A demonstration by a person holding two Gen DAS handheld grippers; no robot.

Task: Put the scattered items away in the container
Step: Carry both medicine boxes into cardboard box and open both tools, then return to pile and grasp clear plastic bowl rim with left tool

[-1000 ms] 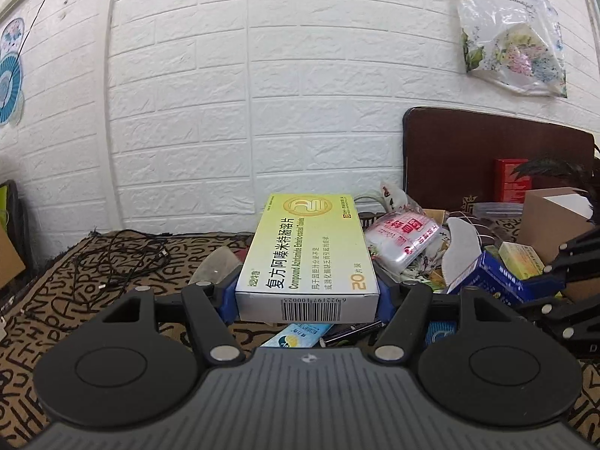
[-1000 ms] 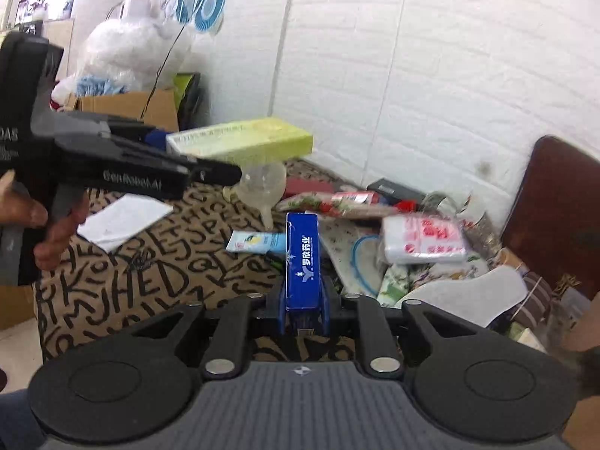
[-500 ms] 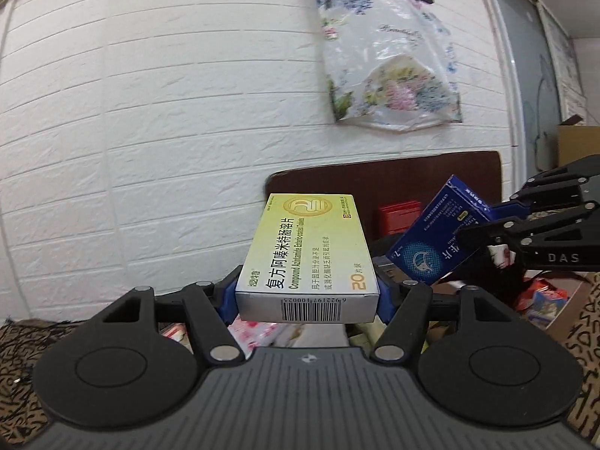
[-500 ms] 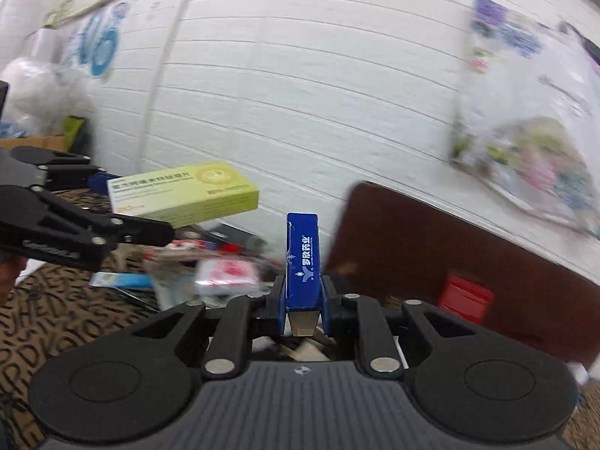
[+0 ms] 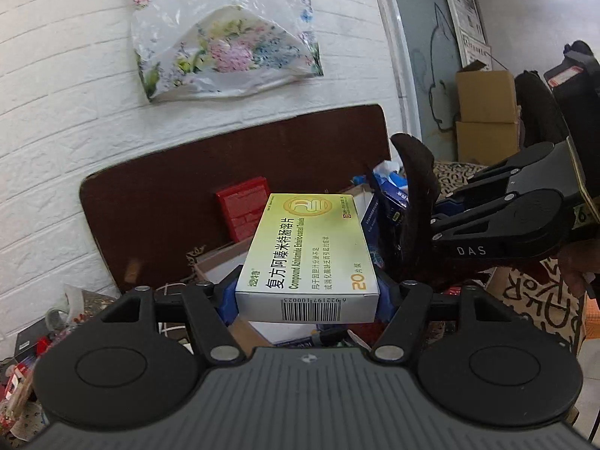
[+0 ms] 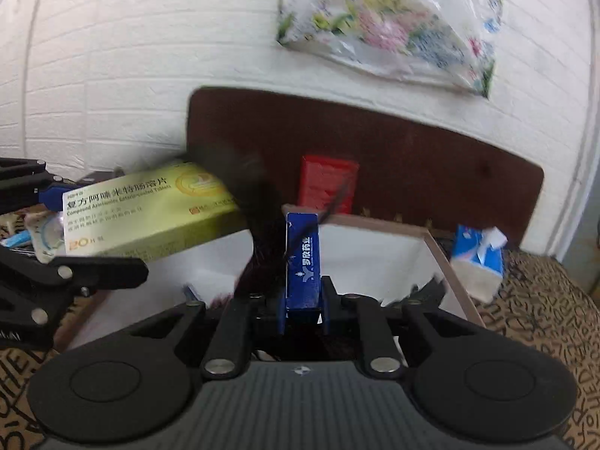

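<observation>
My left gripper [image 5: 307, 294] is shut on a yellow-green medicine box [image 5: 307, 251], which lies flat between the blue pads. My right gripper [image 6: 303, 302] is shut on a narrow blue medicine box [image 6: 303, 262] standing on edge. Both hang over an open cardboard box [image 6: 438, 258] with a white inside. In the right wrist view the yellow-green box [image 6: 150, 213] and left gripper [image 6: 56, 273] sit at the left. The left wrist view shows the right gripper [image 5: 498, 221] at the right. A dark feathery thing [image 6: 258, 225] sticks up from the cardboard box between the two grippers.
A red box [image 5: 243, 213] leans on a dark brown board [image 5: 168, 187] against the white brick wall. A floral plastic bag [image 5: 225, 37] hangs above. A tissue pack [image 6: 476, 258] lies right of the cardboard box on patterned cloth [image 6: 543, 300]. Clutter [image 5: 37, 337] lies at the left.
Both grippers have swung right, away from the scattered pile and over to the cardboard box, each still holding its medicine box.
</observation>
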